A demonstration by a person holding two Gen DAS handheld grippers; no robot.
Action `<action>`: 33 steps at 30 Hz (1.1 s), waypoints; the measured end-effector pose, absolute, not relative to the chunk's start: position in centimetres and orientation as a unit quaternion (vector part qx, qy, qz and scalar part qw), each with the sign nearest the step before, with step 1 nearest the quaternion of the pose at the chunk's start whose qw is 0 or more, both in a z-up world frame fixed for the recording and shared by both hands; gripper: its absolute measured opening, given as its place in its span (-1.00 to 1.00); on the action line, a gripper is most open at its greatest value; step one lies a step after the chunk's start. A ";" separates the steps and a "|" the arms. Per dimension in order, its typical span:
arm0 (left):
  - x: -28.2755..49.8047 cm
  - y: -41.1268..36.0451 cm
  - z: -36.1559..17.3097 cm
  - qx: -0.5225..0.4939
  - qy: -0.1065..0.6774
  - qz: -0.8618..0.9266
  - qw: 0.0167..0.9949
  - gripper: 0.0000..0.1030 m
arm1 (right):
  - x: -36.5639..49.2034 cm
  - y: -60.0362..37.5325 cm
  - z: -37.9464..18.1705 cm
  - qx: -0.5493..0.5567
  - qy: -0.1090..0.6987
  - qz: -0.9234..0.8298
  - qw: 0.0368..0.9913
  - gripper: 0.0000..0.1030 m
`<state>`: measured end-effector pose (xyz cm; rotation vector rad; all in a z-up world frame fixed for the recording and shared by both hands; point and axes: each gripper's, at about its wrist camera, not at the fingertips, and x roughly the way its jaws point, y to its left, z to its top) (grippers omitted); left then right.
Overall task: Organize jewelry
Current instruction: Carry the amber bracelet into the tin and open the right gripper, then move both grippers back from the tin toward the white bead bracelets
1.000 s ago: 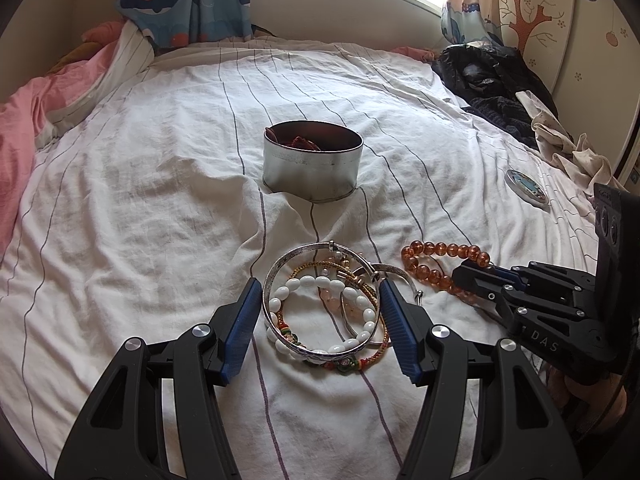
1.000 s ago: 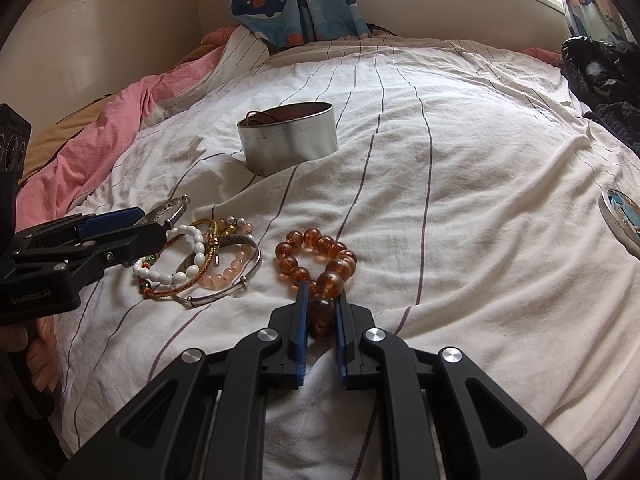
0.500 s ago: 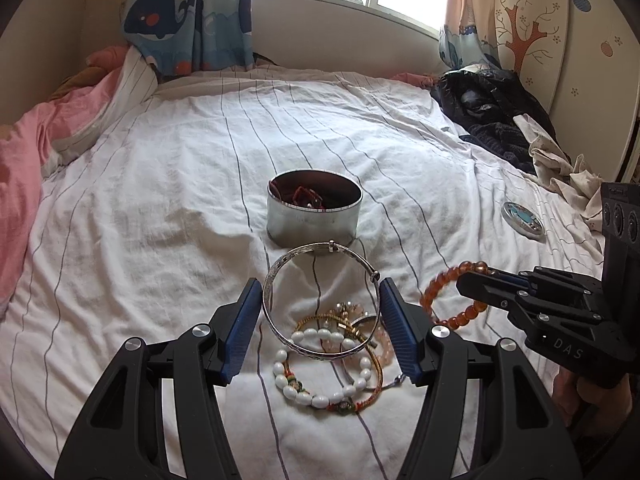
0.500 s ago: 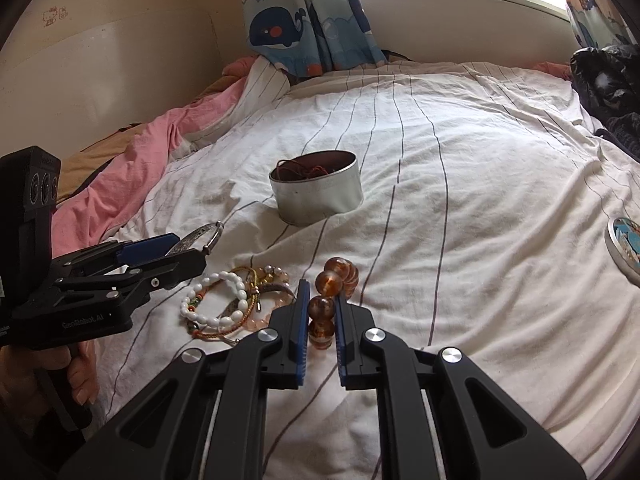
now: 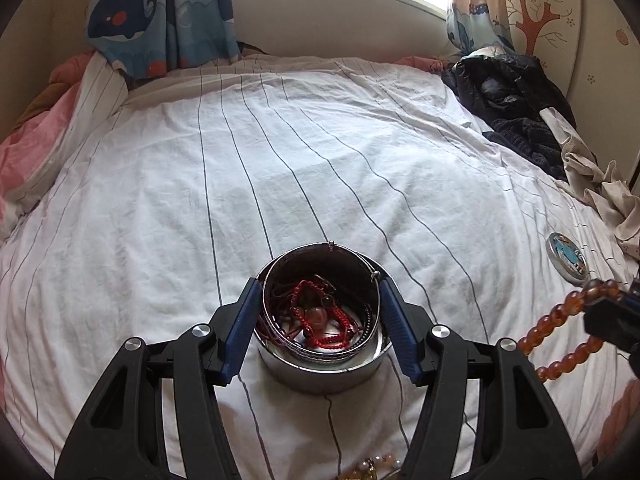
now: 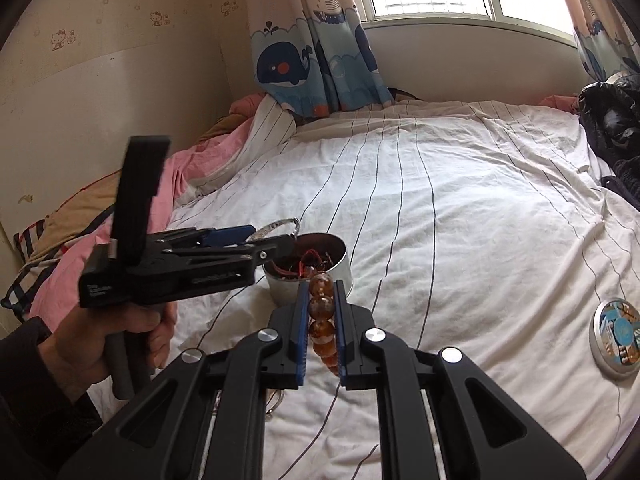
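Your left gripper clamps the silver bangle over the tin, mid-bed. Right gripper pinches the amber bracelet. Release off-centre and the bangle may catch the rim.

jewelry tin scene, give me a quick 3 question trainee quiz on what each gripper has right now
1. True or false: the left gripper holds the silver bangle above the open round tin.
2. What is clamped in the right gripper?
A. white bead bracelet
B. amber bead bracelet
C. the tin lid
3. Fill in: the tin already contains a ____ corded bracelet.

Key: 1 true; 2 B; 3 red. The round lid lies apart on the striped sheet.
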<state>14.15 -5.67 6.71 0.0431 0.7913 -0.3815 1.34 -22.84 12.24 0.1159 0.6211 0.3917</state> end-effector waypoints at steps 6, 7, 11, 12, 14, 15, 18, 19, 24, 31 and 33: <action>14.5 -3.9 6.1 -0.015 0.394 -0.201 0.897 0.12 | 4.0 -22.4 13.0 0.051 0.297 0.199 0.933 -0.76; 14.5 -3.5 6.2 -0.022 0.394 -0.203 0.896 0.12 | 4.3 -22.1 13.1 0.050 0.296 0.202 0.932 -0.76; 14.4 -2.6 6.5 -0.024 0.392 -0.212 0.895 0.12 | 5.8 -20.7 13.7 0.051 0.289 0.213 0.932 -0.76; 14.5 -2.5 6.7 -0.020 0.389 -0.213 0.896 0.12 | 6.2 -20.5 13.9 0.052 0.288 0.215 0.932 -0.76; 14.4 -1.9 7.5 -0.030 0.380 -0.213 0.899 0.12 | 6.9 -19.9 14.1 0.057 0.287 0.220 0.930 -0.76; 14.2 -1.3 7.9 -0.038 0.376 -0.211 0.901 0.12 | 7.3 -19.7 14.2 0.062 0.287 0.223 0.930 -0.76; 13.3 1.3 9.2 -0.051 0.363 -0.191 0.911 0.12 | 8.3 -19.0 14.6 0.074 0.290 0.233 0.926 -0.76; 12.8 2.3 9.6 -0.056 0.361 -0.185 0.912 0.12 | 8.6 -18.7 14.7 0.077 0.290 0.237 0.924 -0.76; 9.9 6.6 9.5 -0.091 0.357 -0.156 0.917 0.18 | 10.5 -17.4 14.9 0.125 0.298 0.274 0.906 -0.76; 7.3 7.7 8.1 -0.103 0.372 -0.154 0.910 0.19 | 13.7 -17.2 9.1 0.130 0.381 0.219 0.889 -0.45; 6.3 7.2 8.0 -0.096 0.370 -0.157 0.911 0.20 | 13.2 -17.9 8.2 0.114 0.386 0.192 0.895 -0.18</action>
